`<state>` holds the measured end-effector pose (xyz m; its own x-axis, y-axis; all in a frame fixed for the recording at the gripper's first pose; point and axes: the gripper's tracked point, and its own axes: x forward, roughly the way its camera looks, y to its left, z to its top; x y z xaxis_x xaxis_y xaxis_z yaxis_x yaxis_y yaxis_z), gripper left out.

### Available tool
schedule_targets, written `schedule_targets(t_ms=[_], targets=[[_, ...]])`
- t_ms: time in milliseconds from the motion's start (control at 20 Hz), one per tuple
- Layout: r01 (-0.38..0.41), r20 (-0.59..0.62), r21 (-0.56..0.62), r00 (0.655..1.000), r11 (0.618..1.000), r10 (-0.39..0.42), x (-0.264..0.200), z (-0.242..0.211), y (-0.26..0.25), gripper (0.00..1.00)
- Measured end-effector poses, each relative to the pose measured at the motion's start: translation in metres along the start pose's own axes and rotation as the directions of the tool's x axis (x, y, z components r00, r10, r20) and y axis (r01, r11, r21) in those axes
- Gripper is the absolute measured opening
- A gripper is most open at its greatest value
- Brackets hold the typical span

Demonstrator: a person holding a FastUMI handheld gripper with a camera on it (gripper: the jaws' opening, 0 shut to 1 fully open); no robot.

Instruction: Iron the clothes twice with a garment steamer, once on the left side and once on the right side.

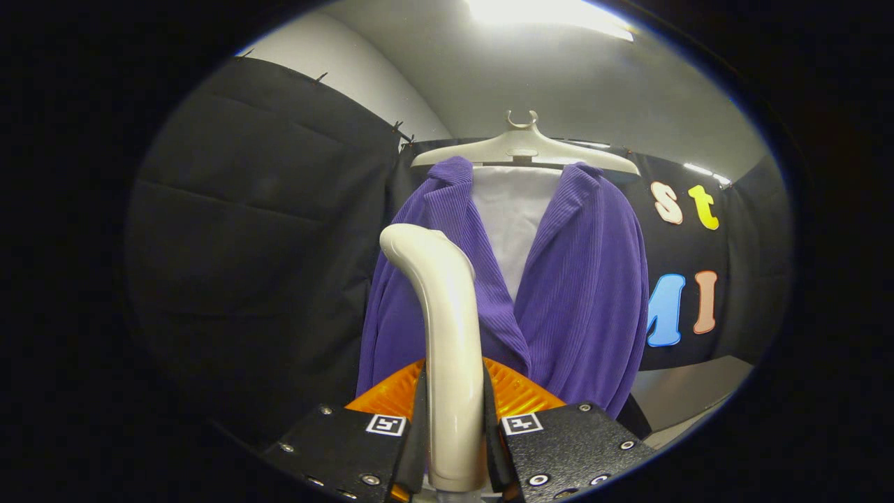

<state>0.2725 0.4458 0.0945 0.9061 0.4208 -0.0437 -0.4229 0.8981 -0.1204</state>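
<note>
Item: one handheld gripper (454,447), fingers closed on the cream handle of a garment steamer (443,335), one finger pressing on each side of the shaft. The steamer's long axis ran upright between the fingers, from the pinch point toward 12 o'clock, with its curved top bending to 11 o'clock. Item: one purple ribbed jacket (580,293), hung on a pale plastic hanger (524,150) over a white inner panel (513,216); it lay beyond the fingers, straight ahead and spreading toward 1 to 2 o'clock of the steamer's top. The jacket's long axis hung vertical, roughly parallel to the steamer handle. The steamer covered part of the jacket's panel at 11 o'clock, while the panel at 1 o'clock showed whole. Whether the steamer head touched the cloth could not be told; the handle stood in front of it. Item: an orange ribbed part (520,395) sat just behind the fingers at the handle's base, its nature unclear. Judgement: the coming stroke would likely run along the garment's vertical axis, down one front panel, so the steamer needed only to be carried forward and kept upright.
</note>
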Motion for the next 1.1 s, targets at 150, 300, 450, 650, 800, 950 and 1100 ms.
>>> schedule_targets(t_ms=[150, 300, 450, 650, 800, 950, 1100], targets=[[-0.001, -0.015, -0.007, 1.000, 1.000, 0.001, -0.004, -0.012, -0.002, 0.35], [-0.006, -0.033, -0.010, 0.999, 1.000, 0.005, -0.007, -0.026, 0.001, 0.35], [-0.011, -0.043, -0.020, 0.999, 1.000, 0.010, -0.010, -0.036, 0.000, 0.35], [-0.020, -0.086, -0.016, 0.996, 1.000, 0.019, -0.013, -0.056, 0.003, 0.35], [-0.031, -0.134, -0.019, 0.991, 0.999, 0.028, -0.018, -0.080, 0.006, 0.35], [-0.035, -0.160, -0.021, 0.987, 0.999, 0.031, -0.023, -0.098, 0.005, 0.35], [-0.035, -0.177, -0.030, 0.984, 0.999, 0.029, -0.026, -0.112, 0.003, 0.35]])
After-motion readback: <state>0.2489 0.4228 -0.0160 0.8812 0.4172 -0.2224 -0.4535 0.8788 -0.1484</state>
